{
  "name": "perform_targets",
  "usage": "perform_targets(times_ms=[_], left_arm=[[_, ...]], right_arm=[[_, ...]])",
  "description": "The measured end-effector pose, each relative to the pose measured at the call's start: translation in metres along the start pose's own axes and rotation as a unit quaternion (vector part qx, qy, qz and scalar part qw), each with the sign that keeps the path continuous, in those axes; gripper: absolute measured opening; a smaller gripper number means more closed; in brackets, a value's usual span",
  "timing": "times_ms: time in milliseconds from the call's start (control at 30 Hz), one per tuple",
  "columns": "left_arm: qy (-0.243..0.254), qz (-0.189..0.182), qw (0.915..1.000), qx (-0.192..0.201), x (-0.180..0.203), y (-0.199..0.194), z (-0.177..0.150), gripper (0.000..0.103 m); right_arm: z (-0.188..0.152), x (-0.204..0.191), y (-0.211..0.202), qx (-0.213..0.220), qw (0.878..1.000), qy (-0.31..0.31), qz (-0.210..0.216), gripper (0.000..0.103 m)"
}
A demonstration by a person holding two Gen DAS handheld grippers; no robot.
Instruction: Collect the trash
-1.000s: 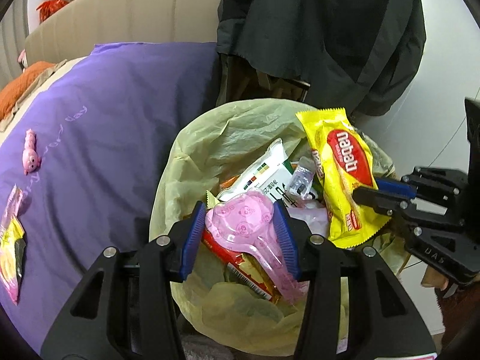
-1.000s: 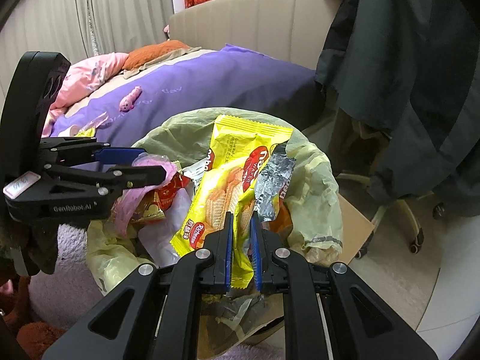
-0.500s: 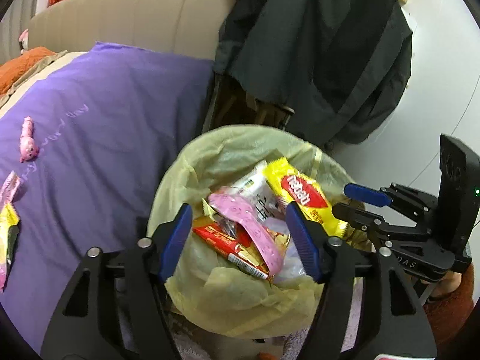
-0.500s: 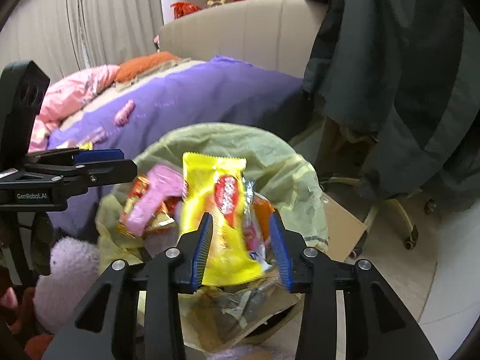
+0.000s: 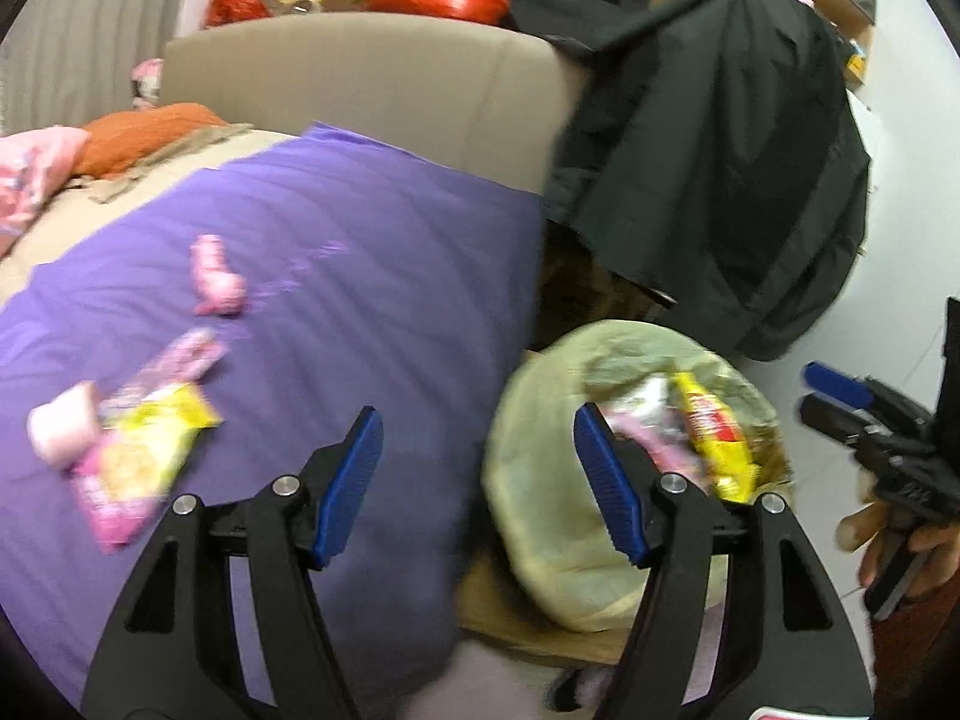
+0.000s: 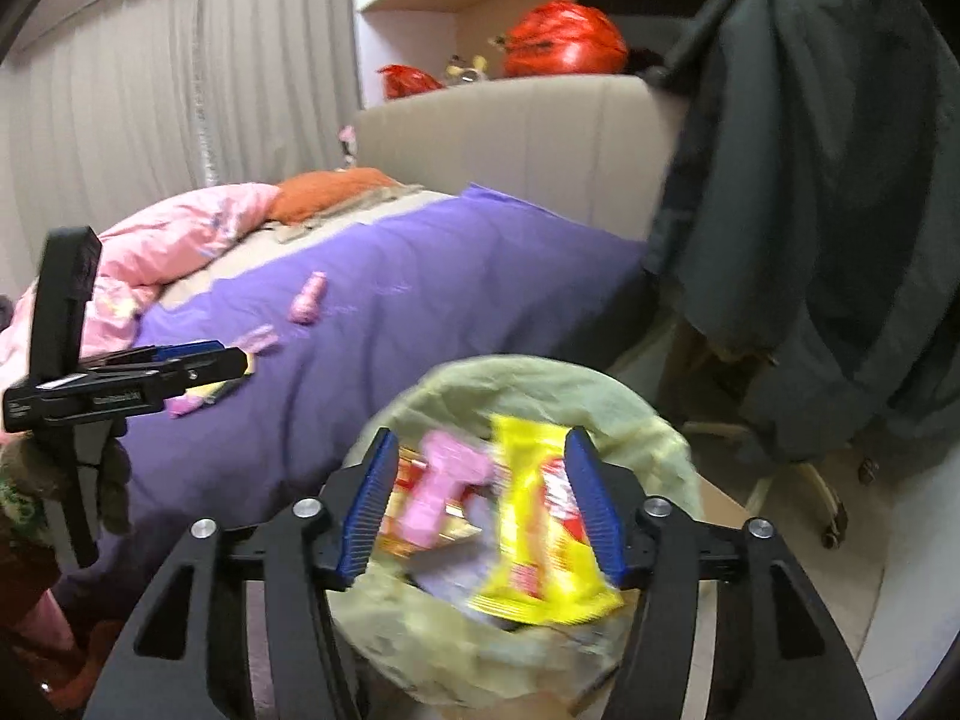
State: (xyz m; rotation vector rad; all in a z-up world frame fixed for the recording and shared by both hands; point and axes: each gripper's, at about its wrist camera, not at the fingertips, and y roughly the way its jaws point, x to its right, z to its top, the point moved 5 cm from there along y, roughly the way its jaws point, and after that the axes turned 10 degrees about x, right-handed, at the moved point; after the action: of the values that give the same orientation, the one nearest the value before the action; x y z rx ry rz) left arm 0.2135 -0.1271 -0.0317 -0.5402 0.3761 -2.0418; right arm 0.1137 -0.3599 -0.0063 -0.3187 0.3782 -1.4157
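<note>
Wrapper (image 6: 540,528) in bin (image 6: 648,420), below opening right gripper (image 6: 480,498)

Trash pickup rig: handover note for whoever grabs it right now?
Left gripper: open, empty, over the purple blanket.
Right gripper: jaws opening above the lined bin, nothing gripped.
Done: yellow wafer pack and pink plastic piece lie in the bin.
Left: yellow-and-pink wrappers, small pink piece and pale pink lump on the blanket.
</note>
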Motion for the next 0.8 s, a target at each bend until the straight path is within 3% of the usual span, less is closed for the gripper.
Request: perform_targets(times_ms=[167, 367, 467, 633, 800], left_arm=[[-0.023, 0.059, 0.9978, 0.019, -0.083, -0.033, -0.001, 0.063], [-0.085, 0.112, 0.99, 0.003, -0.179, -0.052, -0.017, 0.066], [-0.116, 0.106, 0.9875, -0.013, -0.204, -0.048, -0.031, 0.068], [-0.12, 0.089, 0.9864, -0.068, -0.211, -0.022, -0.053, 0.068], [-0.135, 0.112, 0.9817, -0.075, -0.22, -0.002, -0.062, 0.068]], right_arm=[[0.008, -0.059, 0.019, -0.023, 0.998, -0.057, 0.027, 0.057], [0.01, -0.112, 0.057, -0.041, 0.995, -0.088, 0.035, 0.057], [0.013, -0.138, 0.081, -0.044, 0.994, -0.089, 0.042, 0.057], [0.01, -0.166, 0.118, -0.061, 0.993, -0.065, 0.078, 0.055], [0.002, -0.181, 0.145, -0.072, 0.993, -0.058, 0.077, 0.055]])
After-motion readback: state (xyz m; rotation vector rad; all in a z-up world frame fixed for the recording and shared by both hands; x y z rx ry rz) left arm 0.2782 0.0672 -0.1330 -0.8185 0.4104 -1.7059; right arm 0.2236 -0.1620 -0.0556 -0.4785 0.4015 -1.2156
